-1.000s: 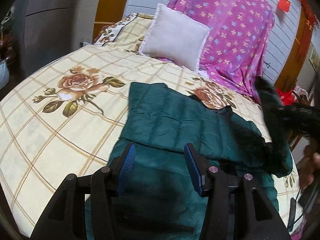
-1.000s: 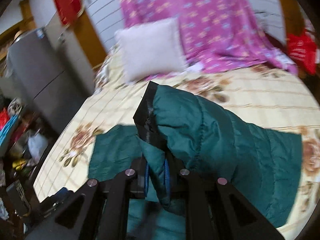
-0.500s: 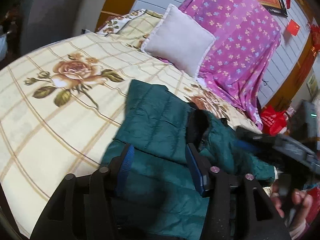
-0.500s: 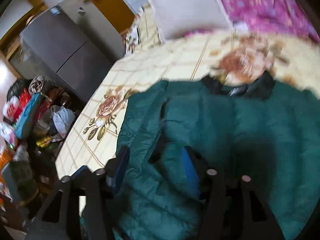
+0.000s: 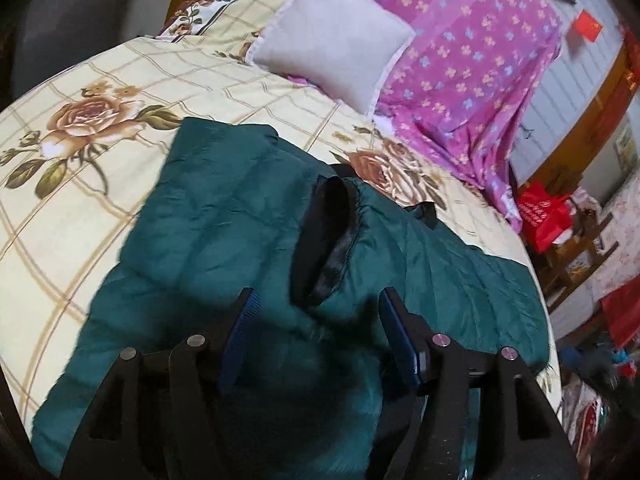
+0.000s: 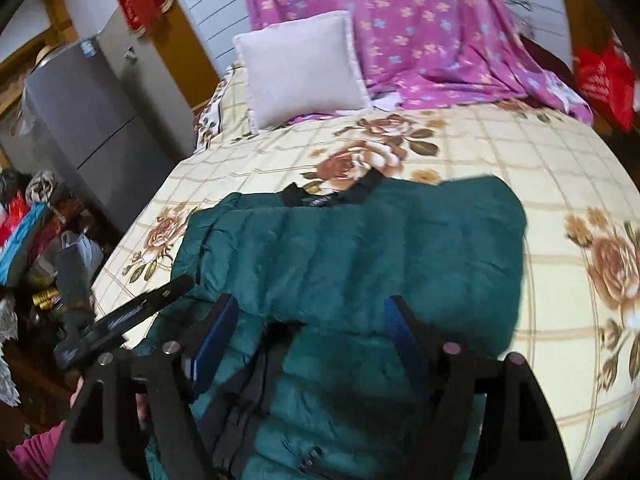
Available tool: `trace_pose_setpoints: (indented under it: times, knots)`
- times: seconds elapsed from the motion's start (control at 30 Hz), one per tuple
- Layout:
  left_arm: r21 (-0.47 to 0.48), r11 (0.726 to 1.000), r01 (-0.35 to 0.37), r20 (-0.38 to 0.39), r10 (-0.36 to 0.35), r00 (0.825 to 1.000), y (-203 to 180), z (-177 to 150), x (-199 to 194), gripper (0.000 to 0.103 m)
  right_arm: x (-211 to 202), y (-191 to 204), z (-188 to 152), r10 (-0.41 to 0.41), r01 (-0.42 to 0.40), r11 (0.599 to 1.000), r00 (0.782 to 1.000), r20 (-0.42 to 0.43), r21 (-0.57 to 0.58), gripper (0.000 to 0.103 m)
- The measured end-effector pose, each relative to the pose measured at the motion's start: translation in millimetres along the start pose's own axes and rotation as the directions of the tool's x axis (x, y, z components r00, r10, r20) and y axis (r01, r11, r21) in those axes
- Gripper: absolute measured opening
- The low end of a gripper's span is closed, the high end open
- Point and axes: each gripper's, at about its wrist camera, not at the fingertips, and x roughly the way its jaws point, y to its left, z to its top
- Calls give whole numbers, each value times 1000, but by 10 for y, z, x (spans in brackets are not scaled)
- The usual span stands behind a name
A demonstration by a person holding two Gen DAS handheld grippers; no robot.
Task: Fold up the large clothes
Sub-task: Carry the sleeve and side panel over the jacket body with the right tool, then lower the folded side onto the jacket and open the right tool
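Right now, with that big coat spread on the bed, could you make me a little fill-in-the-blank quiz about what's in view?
1. The padded jacket lying on the bed is dark ____ in colour.
2. The bedspread is printed with large ____.
3. The fingers of the right tool stand ____, gripping nothing.
4. The white pillow leans against a ____ flowered cloth.

Missing words: green; roses; open; purple
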Motion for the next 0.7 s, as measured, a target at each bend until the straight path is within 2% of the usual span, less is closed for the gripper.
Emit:
trace_pose_setpoints:
  times: [0.1, 0.17, 0.23, 0.27, 0.33, 0.53, 0.7]
  knots:
    - [9, 999, -31, -37, 31, 999, -93, 33, 199, 41, -76, -163, -59, -18, 17, 999, 1000, 15, 27, 79]
    - [41, 998, -46, -61, 49, 997, -144, 58, 286, 11, -93, -244, -74, -36, 35, 999, 999, 20, 39, 79]
    - [76, 996, -54, -19, 56, 998, -169, 90, 211, 2, -108, -307, -69, -60, 58, 997, 998, 28, 50, 79]
    - [101, 993, -63, 26, 61, 998, -189, 115, 111, 0, -114, -332, -58, -76, 74, 996, 997, 34, 50, 79]
    - [136, 988, -77, 90, 65, 994, -202, 166, -64, 0, -116, -368, -28, -110, 107, 993, 993, 53, 50, 79]
    - [178, 978, -109, 155, 82, 984, -19, 364, -324, 0, 33, -529, 96, -134, 124, 984, 988, 77, 128, 79]
    - [168, 974, -150, 159, 124, 979, 281, 394, -294, 0, 532, -310, 222, -147, 146, 989, 989, 31, 40, 79]
